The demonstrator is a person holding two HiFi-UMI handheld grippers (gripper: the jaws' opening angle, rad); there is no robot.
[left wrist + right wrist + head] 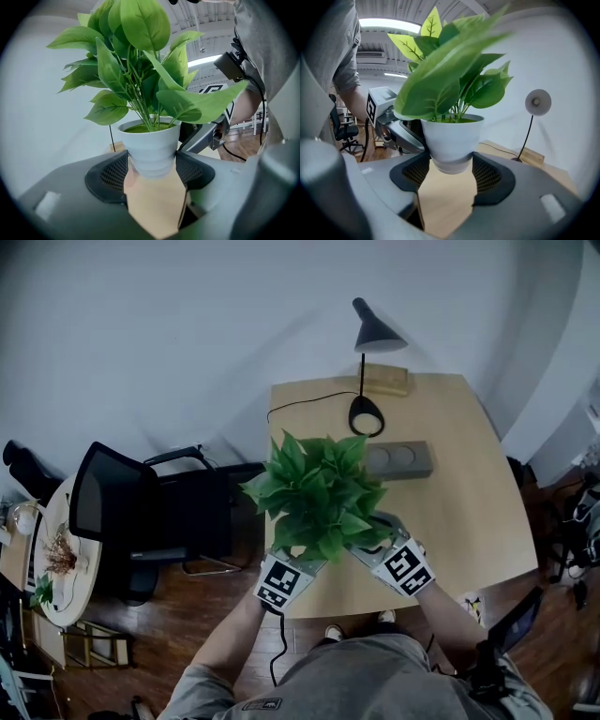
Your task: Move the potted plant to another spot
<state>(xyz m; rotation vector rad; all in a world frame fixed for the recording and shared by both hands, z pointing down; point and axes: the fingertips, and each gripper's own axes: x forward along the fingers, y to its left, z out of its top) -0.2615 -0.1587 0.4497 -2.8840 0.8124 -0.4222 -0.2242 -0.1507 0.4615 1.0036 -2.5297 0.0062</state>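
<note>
The potted plant [323, 493], broad green leaves in a ribbed white pot [152, 147], is held between both grippers over the near part of the wooden table [469, 521]. My left gripper [152, 168] is shut on the pot's lower part, with a black pad against each side. My right gripper [451, 165] grips the same pot [451, 138] from the opposite side, also shut on it. The pot's base shows clear of the tabletop. In the head view the leaves hide the pot and the jaw tips. Only the marker cubes of the left gripper [298, 566] and right gripper [380, 557] stick out.
A black desk lamp [367, 381] stands at the table's far edge beside a wooden block [382, 382]. A grey block with two round recesses [398, 460] lies just behind the plant. A black office chair [141, 512] and a round side table [56, 559] stand to the left.
</note>
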